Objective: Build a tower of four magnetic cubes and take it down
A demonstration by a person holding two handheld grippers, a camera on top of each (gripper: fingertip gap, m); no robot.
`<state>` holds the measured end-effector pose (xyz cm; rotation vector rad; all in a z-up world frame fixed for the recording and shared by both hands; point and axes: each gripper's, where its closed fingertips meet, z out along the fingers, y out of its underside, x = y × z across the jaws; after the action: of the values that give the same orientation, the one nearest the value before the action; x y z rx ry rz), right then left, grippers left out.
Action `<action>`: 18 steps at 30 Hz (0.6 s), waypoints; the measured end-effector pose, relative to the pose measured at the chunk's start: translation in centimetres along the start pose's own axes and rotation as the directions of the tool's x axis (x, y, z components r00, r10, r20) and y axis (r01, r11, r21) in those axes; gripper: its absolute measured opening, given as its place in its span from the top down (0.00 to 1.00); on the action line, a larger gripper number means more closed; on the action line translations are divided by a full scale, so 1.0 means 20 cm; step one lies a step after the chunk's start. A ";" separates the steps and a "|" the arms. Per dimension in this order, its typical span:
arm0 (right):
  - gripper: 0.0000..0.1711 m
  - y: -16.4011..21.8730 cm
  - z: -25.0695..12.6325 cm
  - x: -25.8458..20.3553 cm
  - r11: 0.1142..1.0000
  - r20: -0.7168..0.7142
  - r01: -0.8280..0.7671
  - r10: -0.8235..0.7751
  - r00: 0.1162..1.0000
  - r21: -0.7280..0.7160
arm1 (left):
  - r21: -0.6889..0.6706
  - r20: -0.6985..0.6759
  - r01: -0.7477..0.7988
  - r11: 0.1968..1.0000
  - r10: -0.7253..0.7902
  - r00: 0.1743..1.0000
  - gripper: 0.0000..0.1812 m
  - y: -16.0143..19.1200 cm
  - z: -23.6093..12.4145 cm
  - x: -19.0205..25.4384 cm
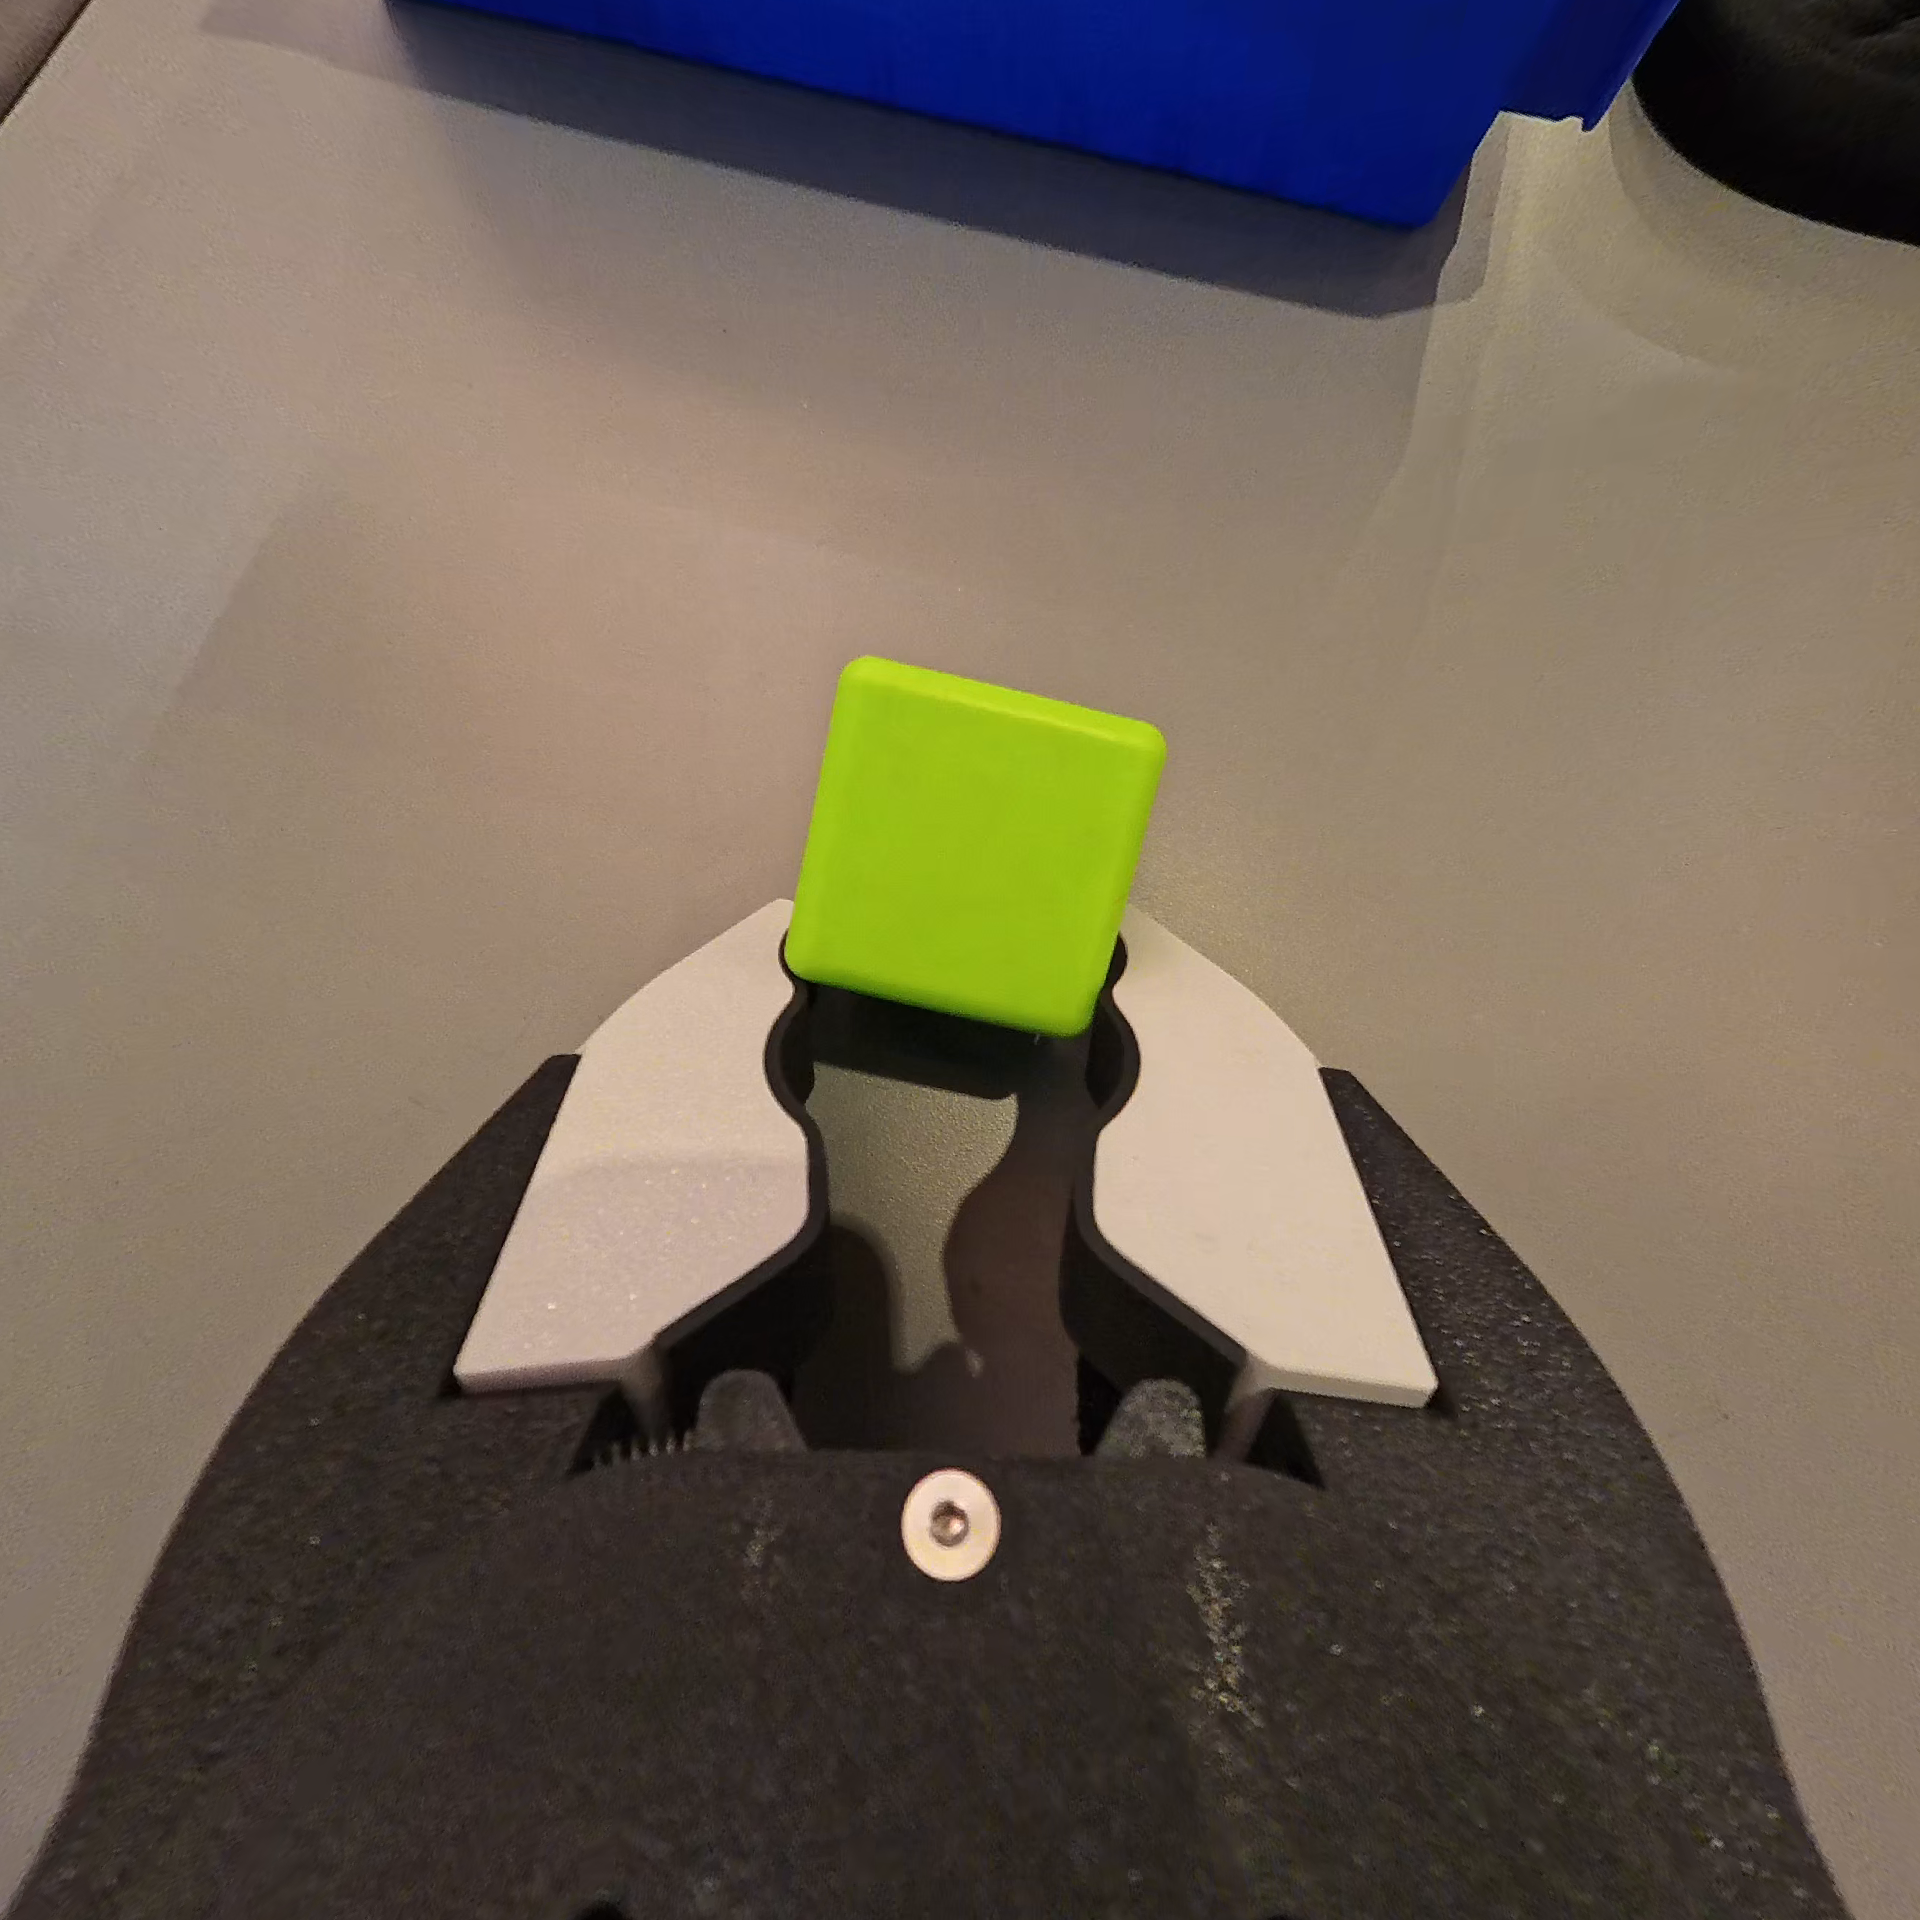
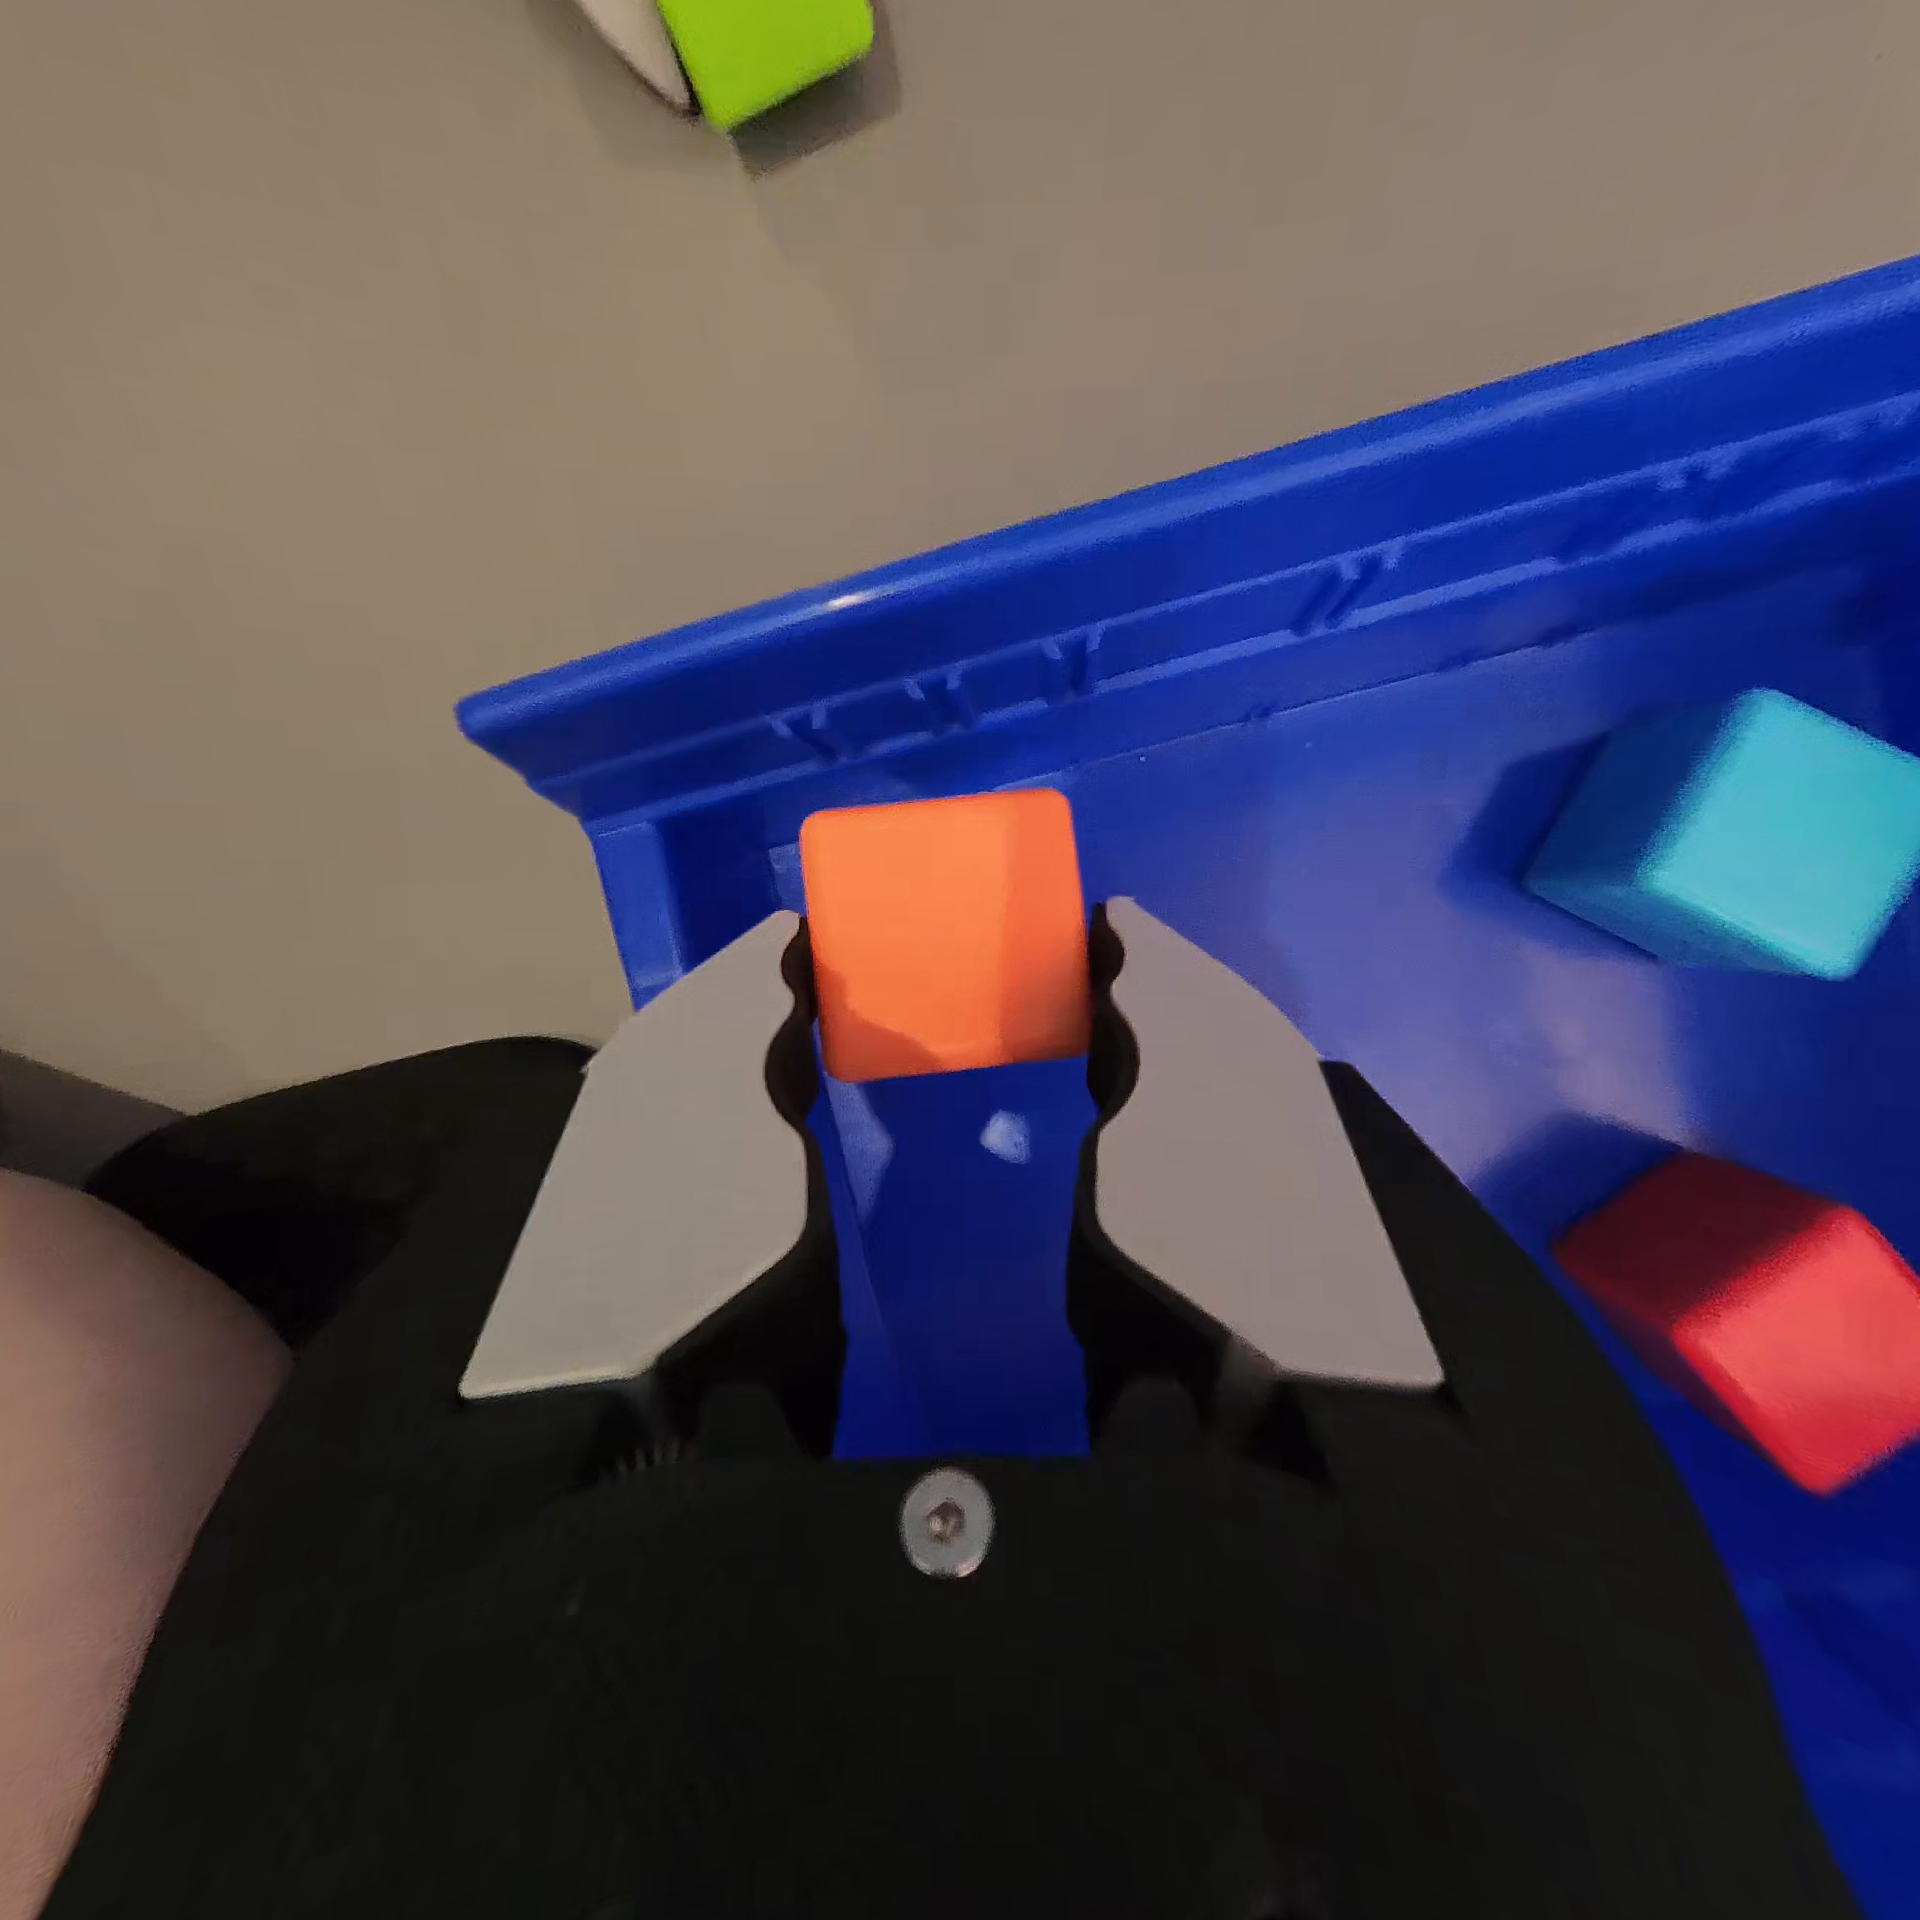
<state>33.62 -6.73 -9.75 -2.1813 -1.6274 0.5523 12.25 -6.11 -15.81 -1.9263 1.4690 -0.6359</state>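
Two cubes gripped, none stacked: the left gripper [image 1: 954,961] pinches the lime-green cube [image 1: 971,847] over the table [image 1: 416,623], the right gripper [image 2: 945,971] pinches the orange cube [image 2: 940,935] inside the blue bin [image 2: 1195,582], cyan cube [image 2: 1735,831] and red cube [image 2: 1756,1320] waiting to its right.

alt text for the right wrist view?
Right tongs grip an orange cube over the corner of a blue bin. A cyan cube and a red cube lie inside; a green cube shows far off over the grey table.
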 end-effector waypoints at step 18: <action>0.62 0.07 0.05 0.12 0.989 -0.058 -0.144 0.142 0.988 -0.031 | 0.005 0.014 -0.001 1.000 0.001 1.000 0.73 0.00 0.00 0.00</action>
<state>34.97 -4.68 -11.57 -2.3310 -1.4717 0.5012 12.24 -6.09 -15.80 -1.9219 1.4584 -0.6243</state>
